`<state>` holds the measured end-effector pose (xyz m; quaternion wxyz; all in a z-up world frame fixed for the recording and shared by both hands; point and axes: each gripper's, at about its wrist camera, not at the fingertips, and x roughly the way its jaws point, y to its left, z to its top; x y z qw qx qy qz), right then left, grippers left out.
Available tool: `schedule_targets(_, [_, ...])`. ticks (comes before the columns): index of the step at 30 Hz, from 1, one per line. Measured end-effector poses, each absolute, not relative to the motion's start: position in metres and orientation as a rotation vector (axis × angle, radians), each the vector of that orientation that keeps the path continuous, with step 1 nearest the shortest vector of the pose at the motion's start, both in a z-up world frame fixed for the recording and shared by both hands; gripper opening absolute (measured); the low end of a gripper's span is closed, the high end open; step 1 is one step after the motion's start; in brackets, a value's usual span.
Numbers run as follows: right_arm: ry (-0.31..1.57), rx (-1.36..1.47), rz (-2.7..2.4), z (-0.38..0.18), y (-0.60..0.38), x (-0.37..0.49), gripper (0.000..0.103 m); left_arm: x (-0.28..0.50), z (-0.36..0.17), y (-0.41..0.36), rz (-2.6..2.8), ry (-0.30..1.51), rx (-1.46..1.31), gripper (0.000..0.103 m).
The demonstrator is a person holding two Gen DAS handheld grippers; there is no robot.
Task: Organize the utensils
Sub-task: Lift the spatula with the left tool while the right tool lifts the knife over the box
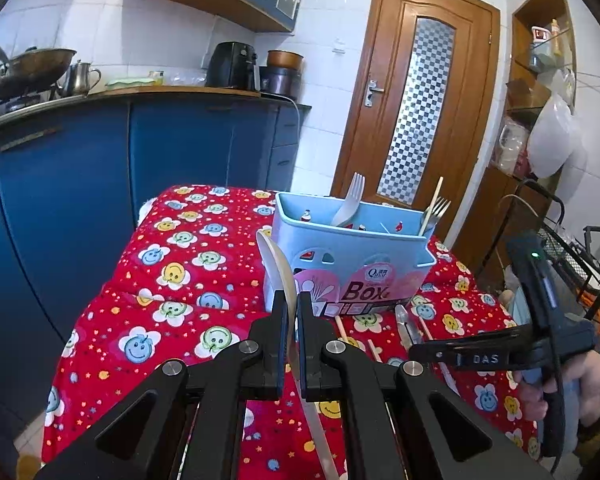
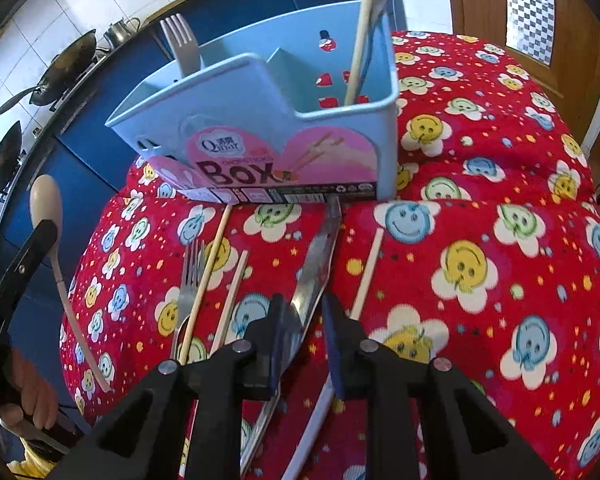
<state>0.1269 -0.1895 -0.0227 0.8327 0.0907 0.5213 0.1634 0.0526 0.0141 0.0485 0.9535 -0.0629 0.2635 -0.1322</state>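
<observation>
The light blue chopsticks box (image 2: 260,120) stands upright on the red smiley-flower cloth (image 2: 480,240), its pink "Box" label facing the grippers. Inside it a pale plastic fork (image 2: 182,46) leans in the left compartment, and a wooden chopstick (image 2: 360,36) with a metal fork (image 1: 436,210) beside it stands in the right one.

The left gripper (image 1: 292,312) is clenched on the neck of a cream plastic spoon (image 1: 274,268), bowl up, held in the air just left of the box front. The handle runs down past the fingers (image 1: 278,320).

On the cloth in front of the box lie a metal fork (image 2: 190,276), three loose chopsticks (image 2: 208,276), and a shiny metal spoon (image 2: 316,264) whose tip reaches the base of the box.

The right gripper (image 2: 302,320) sits low over that metal spoon, its jaws parted on either side of the handle; whether the pads touch it I cannot tell.

Behind the box are blue kitchen cabinets (image 1: 140,152) and a wooden door (image 1: 420,92).
</observation>
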Motion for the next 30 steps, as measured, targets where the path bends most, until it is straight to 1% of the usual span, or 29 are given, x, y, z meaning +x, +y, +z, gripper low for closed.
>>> schedule_targets(6, [1.127,0.205,0.365,-0.023,-0.191,0.139,0.023,0.056,0.053,0.009,-0.271,0.521,-0.112,0.004])
schedule_targets(7, [1.127,0.205,0.359,-0.023,-0.191,0.140,0.018,0.056,0.054,0.008,-0.271,0.521,-0.111,0.004])
schedule_targets(8, [1.125,0.200,0.344,-0.024,-0.192,0.139,0.009,0.057,0.054,0.007,-0.274,0.522,-0.112,0.004])
schedule_targets(12, [1.100,0.278,0.368,-0.023,-0.203,0.130,0.006,0.059,0.057,0.005,-0.279,0.523,-0.120,0.004])
schedule_targets(21, [0.882,0.339,0.401,0.021,-0.222,0.094,0.004,0.069,0.078,0.000,-0.261,0.468,-0.094,0.004])
schedule_targets(27, [0.695,0.353,0.378,0.057,-0.235,0.087,0.004,0.087,0.103,-0.004,-0.238,0.394,-0.092,0.004])
schedule_targets(30, [0.634,0.358,0.379,0.074,-0.234,0.091,0.004,0.099,0.117,-0.007,-0.220,0.359,-0.089,0.004])
